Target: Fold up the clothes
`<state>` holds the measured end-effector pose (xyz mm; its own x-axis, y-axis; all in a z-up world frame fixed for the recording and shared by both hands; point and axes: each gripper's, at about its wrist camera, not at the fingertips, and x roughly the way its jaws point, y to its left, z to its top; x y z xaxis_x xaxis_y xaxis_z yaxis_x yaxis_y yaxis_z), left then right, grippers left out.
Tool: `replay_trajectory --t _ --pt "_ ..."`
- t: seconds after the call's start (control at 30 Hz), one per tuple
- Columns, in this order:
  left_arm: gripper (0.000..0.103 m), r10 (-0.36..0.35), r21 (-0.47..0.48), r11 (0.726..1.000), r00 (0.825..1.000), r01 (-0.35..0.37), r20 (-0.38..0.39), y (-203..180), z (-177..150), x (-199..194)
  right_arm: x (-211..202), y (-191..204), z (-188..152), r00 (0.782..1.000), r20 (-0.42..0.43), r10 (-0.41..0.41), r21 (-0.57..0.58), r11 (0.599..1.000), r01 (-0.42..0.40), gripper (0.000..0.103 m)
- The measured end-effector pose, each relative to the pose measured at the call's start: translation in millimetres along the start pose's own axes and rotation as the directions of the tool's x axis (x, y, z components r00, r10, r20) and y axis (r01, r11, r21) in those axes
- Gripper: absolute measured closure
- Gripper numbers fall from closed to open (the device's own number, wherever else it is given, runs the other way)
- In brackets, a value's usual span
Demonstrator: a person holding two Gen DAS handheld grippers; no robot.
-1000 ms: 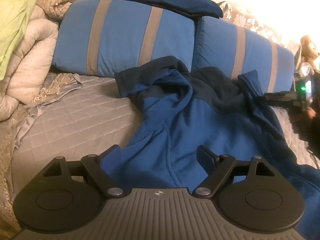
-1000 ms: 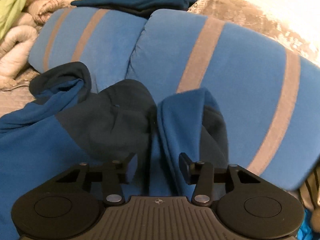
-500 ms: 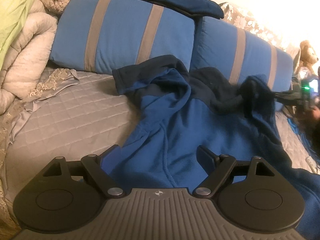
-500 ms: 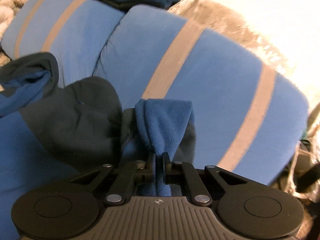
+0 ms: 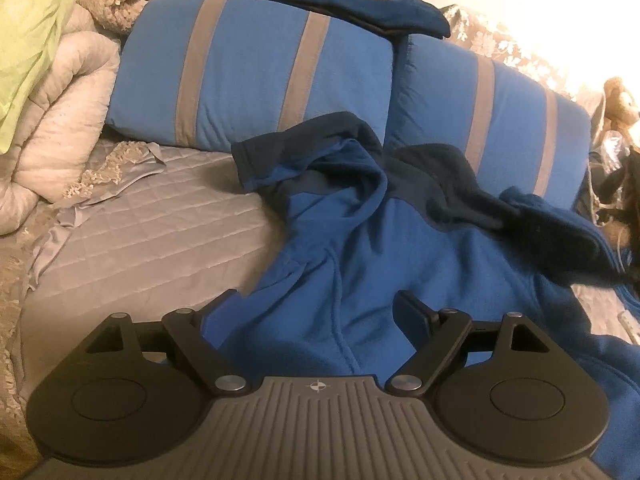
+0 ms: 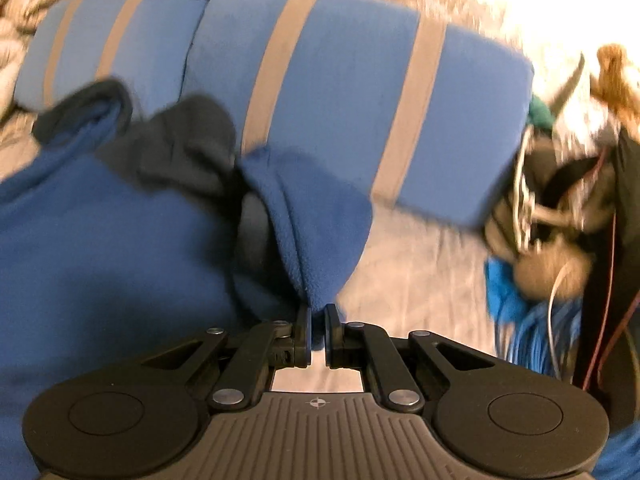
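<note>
Right gripper is clamped on the blue cuff end of the fleece top's sleeve; cloth is pinched right between the jaw tips. The sleeve runs up and left from the jaws back into the body of the fleece top, which lies crumpled on the grey quilt, collar end against the two striped pillows. Long axis of the top runs from the pillows toward the left gripper.

Left gripper is spread wide with nothing gripped, hovering low over the hem end; fabric sits under and between its fingers but the pads aren't on it. It points down at a slant.

Key relation: sleeve is off the top's right side, so right hand owns it. Judgement: next is drawing the sleeve straight out sideways to flatten it, left hand free to pin or take the hem. Right view is blurred.
</note>
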<state>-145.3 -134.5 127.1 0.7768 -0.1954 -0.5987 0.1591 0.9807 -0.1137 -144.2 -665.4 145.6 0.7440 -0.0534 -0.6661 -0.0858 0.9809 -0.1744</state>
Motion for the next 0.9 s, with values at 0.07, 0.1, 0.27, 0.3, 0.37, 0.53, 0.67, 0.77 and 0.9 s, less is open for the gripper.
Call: replay_trajectory --t 0.07,0.1,0.27,0.3,0.37,0.53,0.67,0.77,0.9 --pt "0.020 0.007 0.006 1.000 1.000 -0.007 0.000 -1 0 0 -1 1 -18 0.999 -0.046 0.012 -0.004 1.000 -0.012 0.100" --pt "0.020 0.009 0.008 1.000 1.000 -0.009 0.001 -1 0 0 -1 2 -27 0.997 -0.077 0.023 -0.015 1.000 -0.025 0.101" --pt "0.020 0.007 0.010 1.000 1.000 -0.007 0.002 0 0 0 -14 3 -49 0.989 -0.119 0.082 -0.063 0.994 -0.090 0.091" --pt "0.020 0.007 0.012 1.000 1.000 -0.007 0.001 -1 0 0 -19 1 -46 0.990 -0.097 0.103 -0.047 0.993 -0.108 0.085" --pt "0.020 0.007 0.019 1.000 1.000 -0.007 -0.001 -1 0 0 -29 0 -34 0.990 -0.038 0.138 -0.018 0.990 -0.138 0.074" --pt "0.020 0.004 0.015 1.000 1.000 -0.004 0.001 0 -1 -1 -31 0 14 0.979 0.102 0.178 -0.005 0.984 -0.178 0.043" --pt "0.020 -0.001 0.011 1.000 1.000 0.001 0.001 1 -1 -1 -4 -5 62 0.964 0.171 0.203 0.040 0.976 -0.212 0.043" --pt "0.020 -0.003 0.011 1.000 1.000 0.003 0.000 1 -1 -1 29 -11 98 0.959 0.177 0.223 0.105 0.964 -0.243 0.046" --pt "0.020 -0.013 0.002 1.000 1.000 0.013 -0.003 4 0 0 77 -9 133 0.968 0.146 0.204 0.156 0.961 -0.226 0.051"
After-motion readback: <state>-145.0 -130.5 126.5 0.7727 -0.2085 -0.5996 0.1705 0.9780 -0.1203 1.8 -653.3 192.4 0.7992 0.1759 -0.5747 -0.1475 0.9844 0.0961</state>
